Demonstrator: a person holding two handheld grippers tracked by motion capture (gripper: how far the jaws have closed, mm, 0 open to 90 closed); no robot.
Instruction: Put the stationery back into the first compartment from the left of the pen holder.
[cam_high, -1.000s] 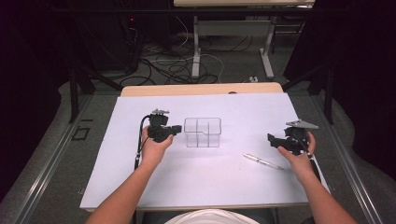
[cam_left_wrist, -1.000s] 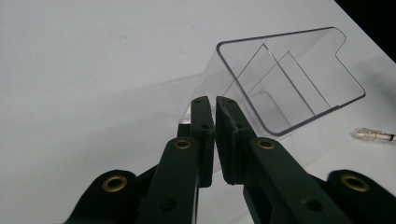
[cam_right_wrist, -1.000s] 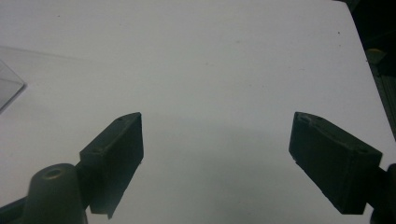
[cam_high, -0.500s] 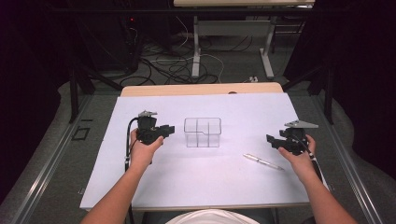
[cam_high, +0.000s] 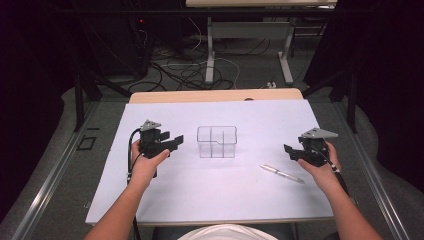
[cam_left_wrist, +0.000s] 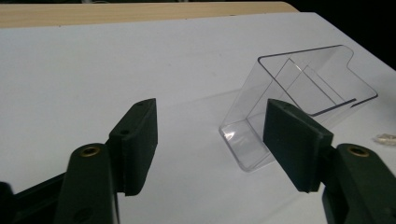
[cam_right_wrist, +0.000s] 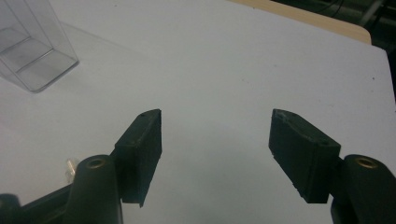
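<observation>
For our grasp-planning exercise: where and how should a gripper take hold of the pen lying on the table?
Grip the pen at mid-barrel, coming from above with the jaws across its width. It lies flat and slanted on the white table, slim and long, so a centred pinch should keep it balanced. The open right gripper is nearest.

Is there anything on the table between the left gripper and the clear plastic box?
No. In the high view, the stretch of white table cover between the left gripper and the clear plastic box is bare. The left gripper view also shows nothing before the box.
</observation>
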